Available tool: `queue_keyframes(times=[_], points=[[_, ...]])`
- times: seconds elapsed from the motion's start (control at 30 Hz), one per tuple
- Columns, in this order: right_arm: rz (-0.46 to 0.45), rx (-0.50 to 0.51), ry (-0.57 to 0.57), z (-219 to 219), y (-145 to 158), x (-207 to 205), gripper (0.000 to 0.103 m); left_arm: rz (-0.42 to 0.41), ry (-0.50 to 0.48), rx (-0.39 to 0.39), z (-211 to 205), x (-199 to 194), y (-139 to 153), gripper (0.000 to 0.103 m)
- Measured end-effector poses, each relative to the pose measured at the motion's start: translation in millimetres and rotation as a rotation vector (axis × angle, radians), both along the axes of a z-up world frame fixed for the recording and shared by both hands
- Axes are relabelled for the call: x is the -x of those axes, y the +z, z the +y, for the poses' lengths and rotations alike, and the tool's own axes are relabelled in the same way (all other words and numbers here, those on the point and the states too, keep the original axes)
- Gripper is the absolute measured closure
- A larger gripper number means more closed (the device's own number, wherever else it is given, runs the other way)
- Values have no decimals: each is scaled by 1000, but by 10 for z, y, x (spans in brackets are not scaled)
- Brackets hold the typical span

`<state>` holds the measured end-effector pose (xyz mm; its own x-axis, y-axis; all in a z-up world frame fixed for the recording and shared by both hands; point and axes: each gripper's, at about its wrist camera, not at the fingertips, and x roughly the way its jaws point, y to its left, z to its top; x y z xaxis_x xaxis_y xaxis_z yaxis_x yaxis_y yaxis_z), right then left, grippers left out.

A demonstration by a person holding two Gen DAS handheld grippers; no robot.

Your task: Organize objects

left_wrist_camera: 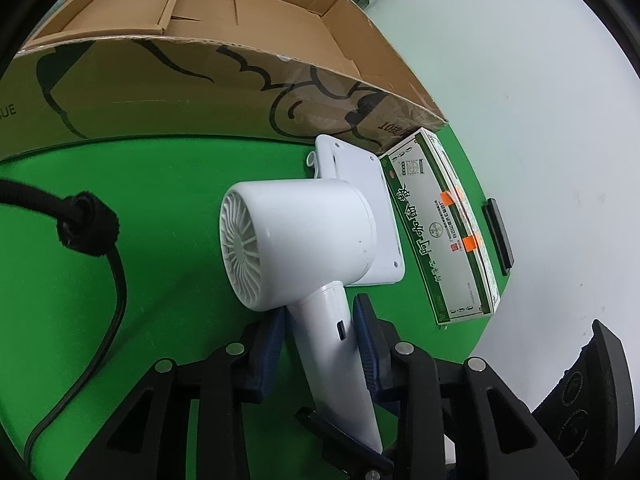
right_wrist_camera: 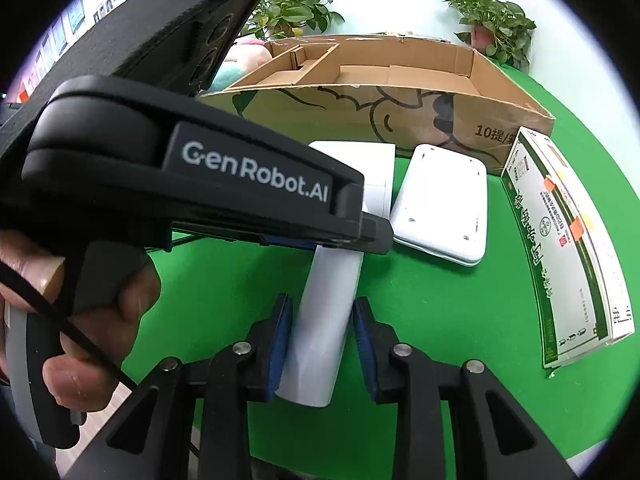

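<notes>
The left hand-held gripper [left_wrist_camera: 320, 322] is matte black with blue ribbed pads [left_wrist_camera: 366, 344] and silver round screws. Its side, at nine o'clock in the right wrist view, reads "GenRobot.AI" in pale letters. A bare-skinned hand [right_wrist_camera: 80, 320] and thin black cable [right_wrist_camera: 72, 332] show there.

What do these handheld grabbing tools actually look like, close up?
The left tool is matte black plastic with a pistol-style handle and white "GenRobot.AI" lettering on its side. Both have black angular fingers with round silver pins and ribbed blue pads. A black braided cable with a fuzzy black wrap trails nearby. The right tool matches.
</notes>
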<state>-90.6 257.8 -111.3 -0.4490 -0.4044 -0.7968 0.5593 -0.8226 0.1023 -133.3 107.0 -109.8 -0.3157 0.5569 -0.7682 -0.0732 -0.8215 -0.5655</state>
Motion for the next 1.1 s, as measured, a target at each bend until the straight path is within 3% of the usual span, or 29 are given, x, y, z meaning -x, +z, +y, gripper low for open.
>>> queue_keyframes(times=[0.2,0.7,1.1], points=[[65,6,-11,21,115,-209,75,70,23,-7,22,-95,251,72],[288,76,8,-79,855,-130,76,293,59,44,-129,-67,1434,72],[396,129,19,-132,1303,281,76,398,67,88,-224,311,2145,72]])
